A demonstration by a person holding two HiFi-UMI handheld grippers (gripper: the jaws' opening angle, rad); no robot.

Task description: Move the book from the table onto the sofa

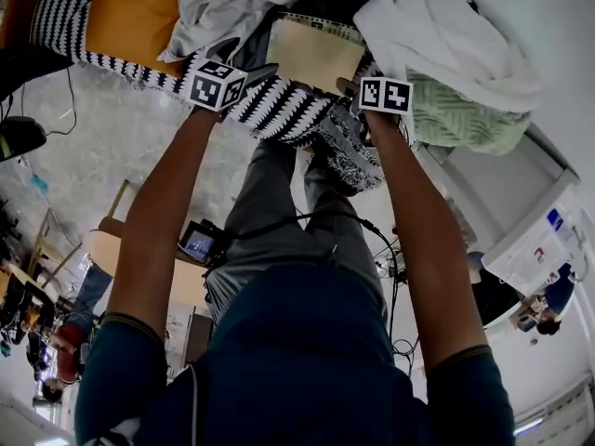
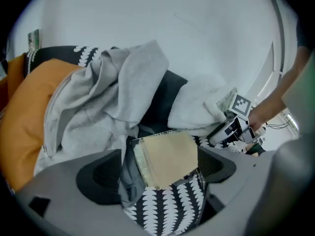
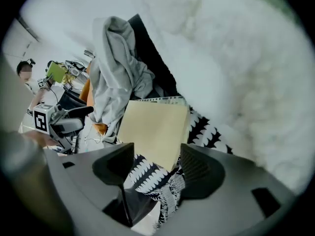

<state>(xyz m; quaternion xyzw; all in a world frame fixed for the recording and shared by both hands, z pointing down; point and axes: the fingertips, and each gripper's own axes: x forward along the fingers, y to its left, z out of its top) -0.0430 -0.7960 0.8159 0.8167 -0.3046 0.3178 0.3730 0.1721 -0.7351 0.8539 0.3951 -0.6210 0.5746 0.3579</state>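
Head view, left first: left hand-held gripper (image 1: 256,71) with jaws spread, nothing in them, just left of the book (image 1: 314,52). It lies flat on the black-and-white throw (image 1: 279,110) of the sofa (image 1: 130,12), long axis apparently running away from the person. Right hand-held gripper (image 1: 351,86), jaws also apart and empty, just right of it; neither hand clearly nearer.

At top centre a grey garment (image 1: 218,7) and a white blanket (image 1: 446,35) cover much of the patterned throw (image 1: 279,110). The orange cushion (image 1: 135,12) runs off the top edge. The people (image 1: 558,295) at lower right are too small to make out.
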